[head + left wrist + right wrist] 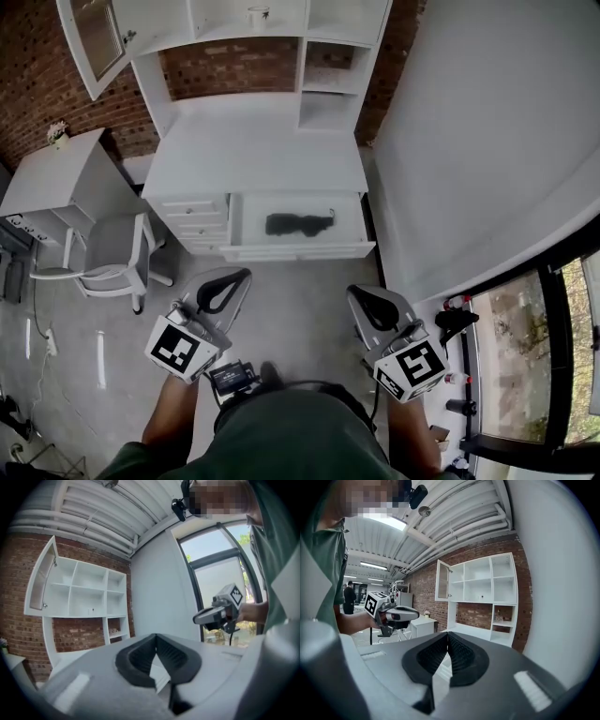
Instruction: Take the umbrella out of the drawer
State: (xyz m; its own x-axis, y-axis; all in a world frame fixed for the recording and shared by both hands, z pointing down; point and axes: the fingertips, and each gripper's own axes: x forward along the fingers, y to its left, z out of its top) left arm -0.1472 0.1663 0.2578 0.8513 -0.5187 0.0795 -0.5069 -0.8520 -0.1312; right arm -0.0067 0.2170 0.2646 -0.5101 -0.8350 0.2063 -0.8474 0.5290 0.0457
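Umbrella point(298, 224) lies untouched in open drawer point(300, 251); I hold left gripper point(236, 279) and right gripper point(362, 298) closed, empty, well short, so reach, grasp and lift-out remain.

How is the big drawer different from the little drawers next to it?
The big drawer is pulled out; the little drawers are pushed in. The big drawer is wide; the little drawers are narrow and stacked. The big drawer shows a black umbrella lying inside; what the little drawers hold is hidden. Both are white and belong to the same desk.
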